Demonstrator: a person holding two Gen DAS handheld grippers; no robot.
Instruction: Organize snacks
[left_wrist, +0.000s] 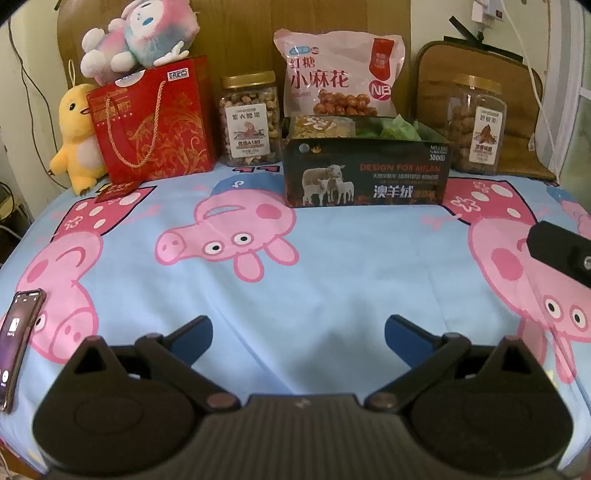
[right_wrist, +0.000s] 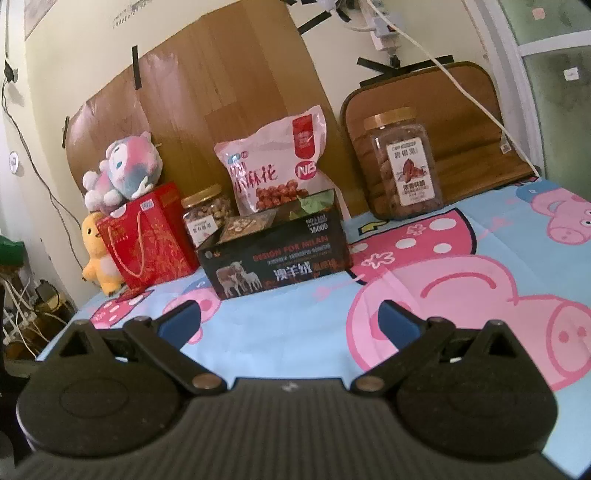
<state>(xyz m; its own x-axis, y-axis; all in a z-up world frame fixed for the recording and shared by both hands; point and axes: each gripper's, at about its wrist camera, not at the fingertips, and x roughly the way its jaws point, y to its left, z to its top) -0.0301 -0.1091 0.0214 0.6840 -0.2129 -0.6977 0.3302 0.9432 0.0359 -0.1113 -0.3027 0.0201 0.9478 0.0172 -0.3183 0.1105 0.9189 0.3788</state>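
The black box (left_wrist: 367, 173) is faced almost squarely from the left wrist view, from low over the bed (left_wrist: 314, 266) and well back from it, with the left gripper (left_wrist: 298, 332) at the bottom of the frame. From the right wrist view the black box (right_wrist: 275, 254) is seen from its right, at an angle and nearer, past the right gripper (right_wrist: 290, 321). The box and the row behind it are shared by both views.

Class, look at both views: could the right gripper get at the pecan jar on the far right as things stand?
Probably yes. The right gripper is open and empty, and only bare bedsheet lies between it and the pecan jar, which stands apart from the black box.
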